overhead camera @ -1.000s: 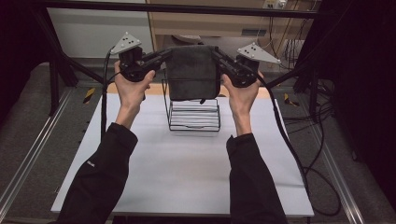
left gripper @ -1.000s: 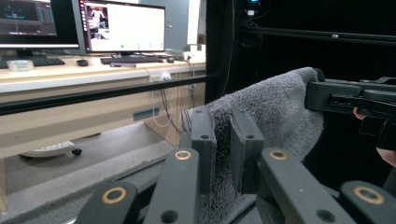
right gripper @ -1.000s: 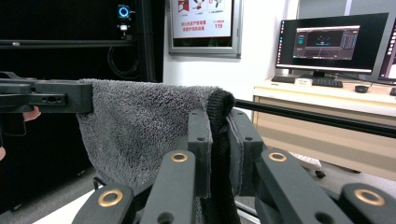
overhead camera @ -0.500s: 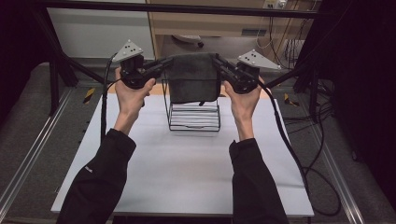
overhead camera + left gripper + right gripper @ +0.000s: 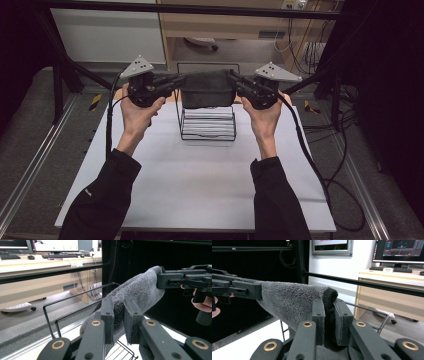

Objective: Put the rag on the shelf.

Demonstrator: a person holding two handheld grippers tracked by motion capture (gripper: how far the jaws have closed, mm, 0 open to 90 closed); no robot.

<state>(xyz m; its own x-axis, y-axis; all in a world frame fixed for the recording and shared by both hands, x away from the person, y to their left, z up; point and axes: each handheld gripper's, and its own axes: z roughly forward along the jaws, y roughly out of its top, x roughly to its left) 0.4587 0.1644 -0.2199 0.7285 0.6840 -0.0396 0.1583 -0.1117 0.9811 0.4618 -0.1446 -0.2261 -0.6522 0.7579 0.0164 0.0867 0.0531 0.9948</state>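
Towel (image 5: 207, 90) stretched between both grippers

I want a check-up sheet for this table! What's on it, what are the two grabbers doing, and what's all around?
Surface: white table top, bare in front.
Job's things: dark grey fluffy towel stretched over a black wire rack; white folded cloths stacked inside the rack.
Clutter: nothing seen.
Grippers: left gripper and right gripper each clamp a top corner of the towel.
Cables: black cables trail off the table's right edge.
Surroundings: wooden desk, black frame bars, grey floor.
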